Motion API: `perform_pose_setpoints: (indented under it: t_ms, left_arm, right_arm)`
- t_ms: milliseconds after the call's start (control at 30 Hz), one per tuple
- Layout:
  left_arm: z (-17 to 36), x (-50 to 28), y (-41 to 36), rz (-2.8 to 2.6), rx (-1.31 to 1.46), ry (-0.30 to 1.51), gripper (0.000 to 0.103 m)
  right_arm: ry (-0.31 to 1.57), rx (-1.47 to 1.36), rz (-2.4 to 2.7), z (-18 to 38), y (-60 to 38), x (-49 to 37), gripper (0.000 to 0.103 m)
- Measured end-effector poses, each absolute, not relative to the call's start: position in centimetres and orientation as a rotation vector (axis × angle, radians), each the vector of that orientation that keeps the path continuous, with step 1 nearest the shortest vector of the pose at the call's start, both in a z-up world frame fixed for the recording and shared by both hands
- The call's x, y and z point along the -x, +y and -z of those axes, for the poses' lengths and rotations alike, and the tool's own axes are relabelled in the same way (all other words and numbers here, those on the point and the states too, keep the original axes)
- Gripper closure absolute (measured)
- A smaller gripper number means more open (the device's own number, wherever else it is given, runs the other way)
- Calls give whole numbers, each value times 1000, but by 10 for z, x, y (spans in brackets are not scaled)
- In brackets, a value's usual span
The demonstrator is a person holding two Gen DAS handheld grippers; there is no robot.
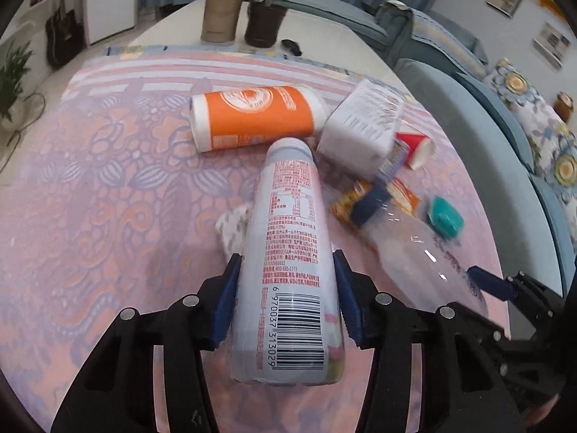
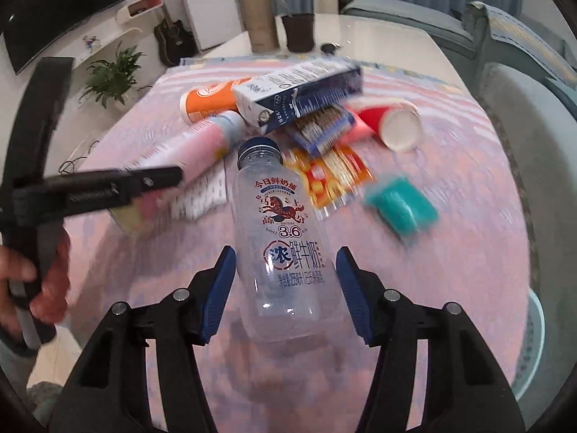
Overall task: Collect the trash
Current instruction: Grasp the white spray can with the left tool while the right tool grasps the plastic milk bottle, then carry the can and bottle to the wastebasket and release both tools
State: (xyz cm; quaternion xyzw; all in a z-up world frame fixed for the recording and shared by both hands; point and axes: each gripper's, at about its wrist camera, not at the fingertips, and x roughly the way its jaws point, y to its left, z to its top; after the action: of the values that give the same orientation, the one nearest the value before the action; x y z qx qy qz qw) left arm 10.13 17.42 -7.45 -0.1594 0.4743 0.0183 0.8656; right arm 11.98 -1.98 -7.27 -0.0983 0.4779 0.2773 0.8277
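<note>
My left gripper (image 1: 286,285) is shut on a pale bottle (image 1: 288,252) with red print and a barcode, its cap end pointing away. My right gripper (image 2: 285,270) has its jaws around a clear milk bottle (image 2: 281,245) with a blue cap; the left pad touches it, a small gap shows at the right pad. That clear bottle also shows in the left wrist view (image 1: 414,249). More trash lies on the cloth: an orange can (image 1: 252,119), a milk carton (image 2: 299,90), a red paper cup (image 2: 393,122), snack wrappers (image 2: 331,173) and a teal item (image 2: 400,205).
The table (image 1: 324,36) has a pink and purple patterned cloth (image 1: 108,180). A brown cylinder (image 1: 220,7) and a dark cup (image 1: 263,21) stand at its far end. Blue sofas (image 1: 468,108) line the right side. A plant (image 2: 111,75) and a guitar (image 2: 173,36) stand at far left.
</note>
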Motion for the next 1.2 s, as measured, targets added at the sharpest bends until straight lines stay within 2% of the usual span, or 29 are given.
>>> perform_pose_setpoints:
  t_ms: [267,367,500,633,733,767,800,933,1200]
  left_arm:
    - [80,-57,160,20,264,1037,55]
    - [83,-51,160,55,272,1050,55]
    - [82,-56,164,68,302,1040,43]
    - [89,-74,161,81,302,1078,42]
    - [96,-82,154,80,293,1115,46]
    - [98,-84,152,78,288,1121,48]
    - [100,-85,149,96,298,1129,56]
    - [93,-80,145,94,292,1084,57]
    - [29,-70,111,203,287,887,57]
  right_arm:
    - [1121,159,-622,80,-32,-92,47]
    - [1110,158,-630,75,-25,-98,37]
    - [1117,194,-643,79,-11,-108,36]
    - [1153,216,-652,92,-3,-114,37]
    - [1172,208,-660,99,0,-116,40]
    - [1171,205,-662,100,0,-116,47]
    - [1168,203,-665,100,0,-116,48]
    - [1117,155,-671,89,-14,-108,49]
    - [967,-15,-563,35,-88,-104,49]
